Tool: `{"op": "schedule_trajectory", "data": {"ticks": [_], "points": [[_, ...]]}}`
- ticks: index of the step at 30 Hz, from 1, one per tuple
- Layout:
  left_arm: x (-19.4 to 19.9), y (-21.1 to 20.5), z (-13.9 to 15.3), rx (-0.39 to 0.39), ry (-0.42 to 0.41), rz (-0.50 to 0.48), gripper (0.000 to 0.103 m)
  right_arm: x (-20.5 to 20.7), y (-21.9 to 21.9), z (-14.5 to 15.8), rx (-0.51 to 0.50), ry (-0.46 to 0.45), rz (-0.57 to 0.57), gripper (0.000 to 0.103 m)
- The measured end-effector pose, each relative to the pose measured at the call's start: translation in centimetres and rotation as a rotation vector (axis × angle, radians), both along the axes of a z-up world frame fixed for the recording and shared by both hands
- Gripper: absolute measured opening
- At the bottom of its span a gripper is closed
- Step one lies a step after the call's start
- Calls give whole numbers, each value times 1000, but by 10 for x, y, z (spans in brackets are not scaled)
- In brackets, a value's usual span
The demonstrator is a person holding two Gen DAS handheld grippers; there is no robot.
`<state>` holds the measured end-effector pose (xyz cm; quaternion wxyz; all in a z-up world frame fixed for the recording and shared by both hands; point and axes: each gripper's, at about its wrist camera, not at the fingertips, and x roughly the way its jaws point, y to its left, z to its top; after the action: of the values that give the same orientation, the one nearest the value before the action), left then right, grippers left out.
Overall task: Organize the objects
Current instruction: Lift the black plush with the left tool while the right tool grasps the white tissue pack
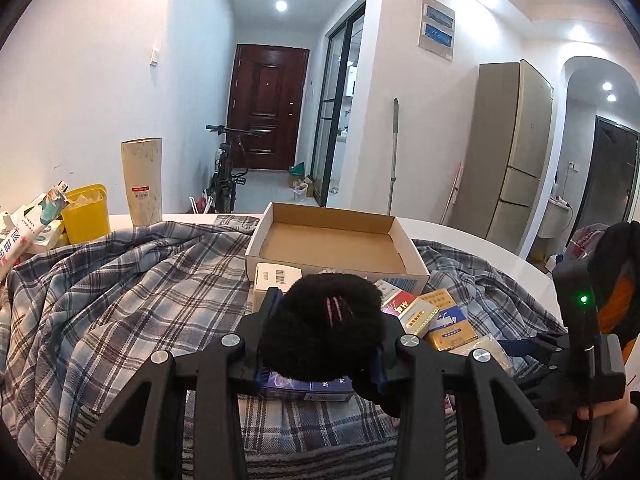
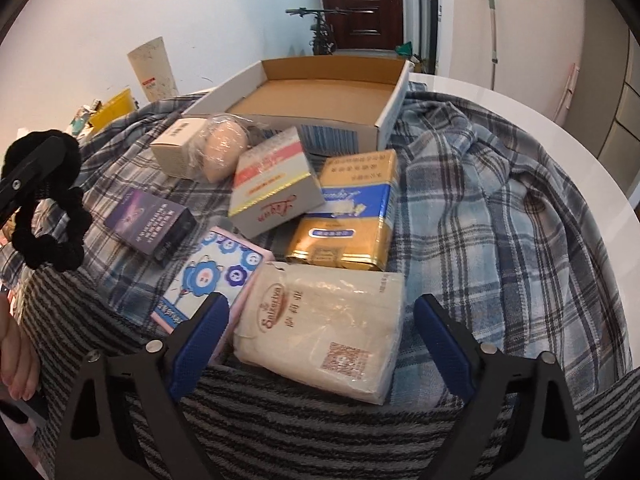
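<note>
Left gripper [image 1: 324, 332] is clamped on a black fuzzy scrunchie [image 1: 320, 320], holding it above the plaid cloth [image 1: 120, 288] just in front of the open cardboard box [image 1: 332, 248]. Right gripper [image 2: 320, 336] stands wide, its blue pads on either side of a cream tissue pack [image 2: 320, 332] without pressing it. Beside that pack lie a pink flowered packet [image 2: 212, 276], a purple box [image 2: 152, 224], a gold and blue carton [image 2: 352, 216], a red-striped box [image 2: 276, 184], a wrapped tan lump [image 2: 222, 148] and a small white box [image 2: 176, 152], all crowded against the cardboard box's near wall. A striped towel [image 2: 280, 420] lies nearest the cameras. The white round surface [image 1: 500, 252] shows past the cloth's edge. At its far left stand a yellow bin [image 1: 86, 212] and a tall pale tube [image 1: 142, 180]. Beyond, a hallway holds a bicycle [image 1: 228, 168], a dark wooden door [image 1: 266, 108], a mop [image 1: 394, 152] and a fridge [image 1: 516, 152].
</note>
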<state>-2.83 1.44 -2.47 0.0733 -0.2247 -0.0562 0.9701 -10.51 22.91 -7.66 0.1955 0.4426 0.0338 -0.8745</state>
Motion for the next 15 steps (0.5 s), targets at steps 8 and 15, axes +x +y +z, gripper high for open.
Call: {"op": "schedule_trajectory", "data": {"ticks": [8,15], "points": [[6,7,2,-28,32,-12,40,1,-10,-3,12,-12,41,93],[9,9,4,-35,47,-17,40,2,-8,-2,-6,-7,37,72]]}}
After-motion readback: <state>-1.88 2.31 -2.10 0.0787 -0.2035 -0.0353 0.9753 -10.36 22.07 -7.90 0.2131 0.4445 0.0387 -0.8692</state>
